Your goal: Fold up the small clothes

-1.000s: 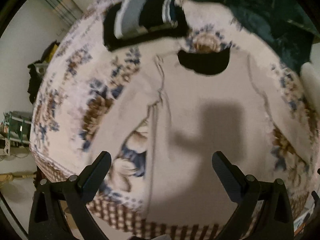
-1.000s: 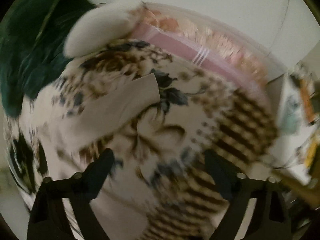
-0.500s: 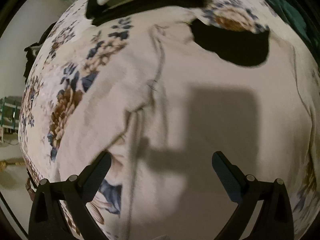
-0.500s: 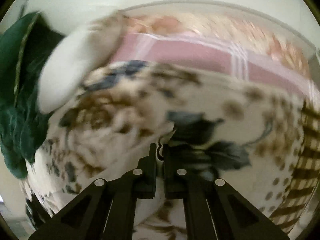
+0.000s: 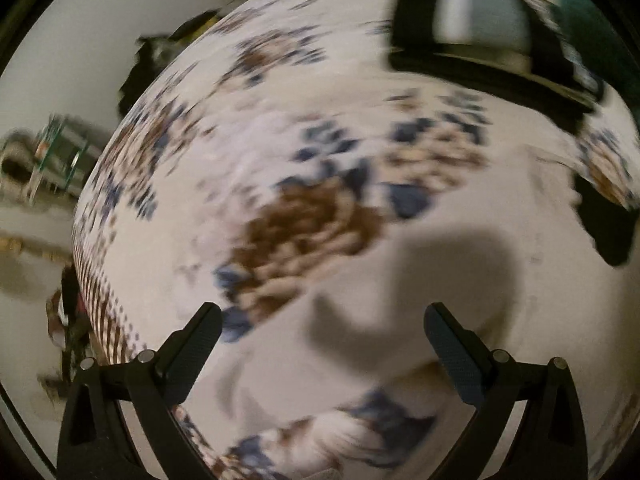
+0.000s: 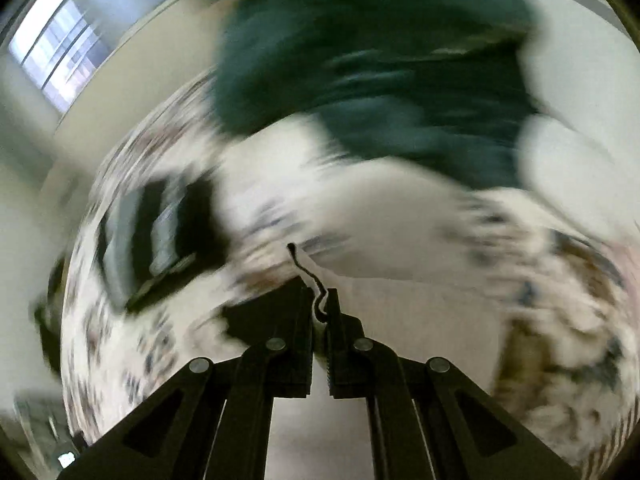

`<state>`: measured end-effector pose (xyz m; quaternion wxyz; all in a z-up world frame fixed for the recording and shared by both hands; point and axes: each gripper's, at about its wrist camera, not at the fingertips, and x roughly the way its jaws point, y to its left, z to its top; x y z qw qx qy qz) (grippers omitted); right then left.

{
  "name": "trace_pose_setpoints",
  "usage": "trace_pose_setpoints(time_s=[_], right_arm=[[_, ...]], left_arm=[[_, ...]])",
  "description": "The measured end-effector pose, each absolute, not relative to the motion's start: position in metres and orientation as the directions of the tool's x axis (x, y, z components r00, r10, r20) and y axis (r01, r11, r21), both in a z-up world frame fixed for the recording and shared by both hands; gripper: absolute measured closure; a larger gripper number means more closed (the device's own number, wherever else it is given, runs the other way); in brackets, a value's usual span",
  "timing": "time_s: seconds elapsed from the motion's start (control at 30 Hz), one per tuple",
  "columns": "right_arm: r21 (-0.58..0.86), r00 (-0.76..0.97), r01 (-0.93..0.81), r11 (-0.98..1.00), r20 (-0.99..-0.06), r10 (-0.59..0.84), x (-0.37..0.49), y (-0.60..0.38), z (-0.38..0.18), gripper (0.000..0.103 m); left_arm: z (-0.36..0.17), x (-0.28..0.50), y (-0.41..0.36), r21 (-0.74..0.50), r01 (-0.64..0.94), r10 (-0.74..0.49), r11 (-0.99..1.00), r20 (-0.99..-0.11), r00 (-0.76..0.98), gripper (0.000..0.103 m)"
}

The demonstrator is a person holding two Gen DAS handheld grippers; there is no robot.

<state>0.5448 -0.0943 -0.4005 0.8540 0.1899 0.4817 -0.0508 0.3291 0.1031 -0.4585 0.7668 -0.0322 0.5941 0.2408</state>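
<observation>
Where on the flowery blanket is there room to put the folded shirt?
The widest bare patch of the floral blanket lies left of the beige shirt and before the folded black-and-grey clothes. It is crowded farther right, where a dark green cloth lies heaped. The right gripper pinches the shirt; the left gripper is open.

Both my views dim, warm indoor light, heavy fisheye bulge, black vignette at corners. Left view: motion smear across floral bedspread, worst toward upper right; soft dark shadow cast on pale garment ahead of my left gripper, so light comes from behind me. Right view blurrier: green cloth streaked, only my right gripper sharp. Bright window upper left, slightly blown out.
</observation>
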Motion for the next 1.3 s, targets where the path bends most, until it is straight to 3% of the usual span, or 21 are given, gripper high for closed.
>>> trace_pose_setpoints(time_s=[0.1,0.27,0.6,0.97,1.1,1.17,1.23,1.3], right_arm=[[0.213,0.451,0.083,0.974,-0.879,0.154,0.574,0.023,-0.447,0.098],[0.036,0.333,-0.197,0.98,-0.938,0.102,0.544,0.136,-0.514,0.098],[-0.115,0.194,-0.618,0.778,-0.981,0.008,0.323,0.146,-0.522,0.098],[-0.123,0.133,-0.696,0.707,-0.99,-0.042,0.236,0.114,-0.547,0.098],[-0.09,0.071,-0.705,0.703,-0.996,-0.056,0.219,0.105,-0.56,0.096],[-0.001,-0.022,-0.652,0.759,-1.0,-0.02,0.225,0.089,-0.564,0.09],[0.098,-0.099,-0.533,0.841,-0.994,0.053,0.239,0.062,-0.559,0.055],[0.133,-0.087,-0.407,0.904,-0.99,0.107,0.255,0.032,-0.547,0.042]], left_arm=[[-0.474,0.319,0.139,0.232,-0.464,0.322,0.855,-0.938,0.125,0.0],[-0.476,0.295,0.183,0.216,-0.513,0.315,0.831,-0.942,0.113,0.0],[-0.476,0.259,0.202,0.19,-0.535,0.278,0.823,-0.957,0.088,0.0],[-0.477,0.22,0.197,0.219,-0.521,0.284,0.825,-0.958,0.047,0.0],[-0.492,0.196,0.203,0.195,-0.545,0.227,0.815,-0.974,-0.009,0.0],[-0.498,0.183,0.208,0.146,-0.576,0.169,0.804,-0.985,-0.014,0.0],[-0.503,0.166,0.215,0.049,-0.635,0.069,0.771,-0.998,0.007,0.0],[-0.514,0.145,0.224,-0.092,-0.716,-0.082,0.692,-0.995,0.048,0.0]])
